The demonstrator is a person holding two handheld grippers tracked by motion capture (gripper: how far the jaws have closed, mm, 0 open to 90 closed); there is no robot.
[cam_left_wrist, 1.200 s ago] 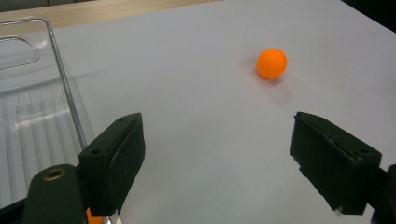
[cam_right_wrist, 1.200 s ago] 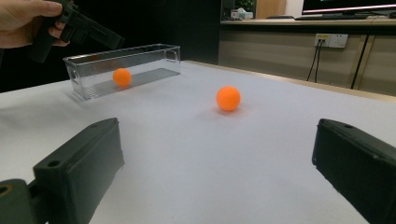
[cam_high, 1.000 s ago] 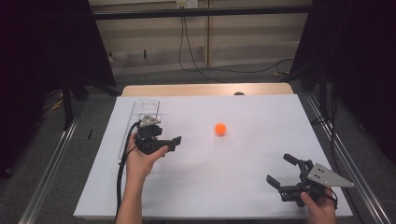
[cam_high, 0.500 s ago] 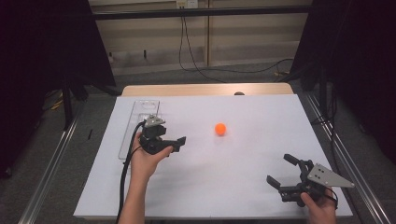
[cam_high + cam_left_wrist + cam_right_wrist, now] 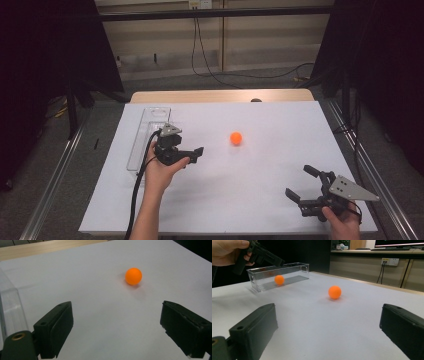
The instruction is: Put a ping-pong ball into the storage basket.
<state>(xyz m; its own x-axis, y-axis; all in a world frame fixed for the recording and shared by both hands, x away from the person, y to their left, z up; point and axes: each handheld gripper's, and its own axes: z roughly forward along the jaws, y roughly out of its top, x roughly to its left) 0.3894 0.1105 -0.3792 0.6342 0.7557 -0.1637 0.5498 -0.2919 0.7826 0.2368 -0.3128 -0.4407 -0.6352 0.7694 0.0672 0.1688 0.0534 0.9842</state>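
Orange and round, a small ball (image 5: 236, 138) sits on the bare white sheet (image 5: 260, 195) that covers the table, and everything else is best placed from it. To the ball's left in the high view, near but not touching, the left gripper (image 5: 192, 154) is held above the sheet in the person's left hand (image 5: 162, 170), its jaws pointed toward the ball. The left gripper view looks along those jaws: they stand wide apart with nothing between them, having just been opening, and the ball (image 5: 133, 276) lies ahead of them, a little right of the gap's middle, with open white sheet between.

Farther left of the ball, beyond the left gripper, a clear plastic bin (image 5: 149, 131) lies long and narrow near the sheet's left edge. In the right gripper view a second orange ball (image 5: 279, 279) rests inside this bin (image 5: 294, 271), while the first ball (image 5: 334, 292) sits outside it on the sheet, well apart from the bin's wall.

Well apart from the ball, toward the near right corner of the sheet, the right gripper (image 5: 306, 186) is held low in the right hand (image 5: 342, 225), with its grey three-cornered plate on top. Its jaws are spread wide and empty; in its own view the ball lies far ahead, roughly midway between them.

A black cable (image 5: 137, 195) trails from the left gripper toward the sheet's near edge.
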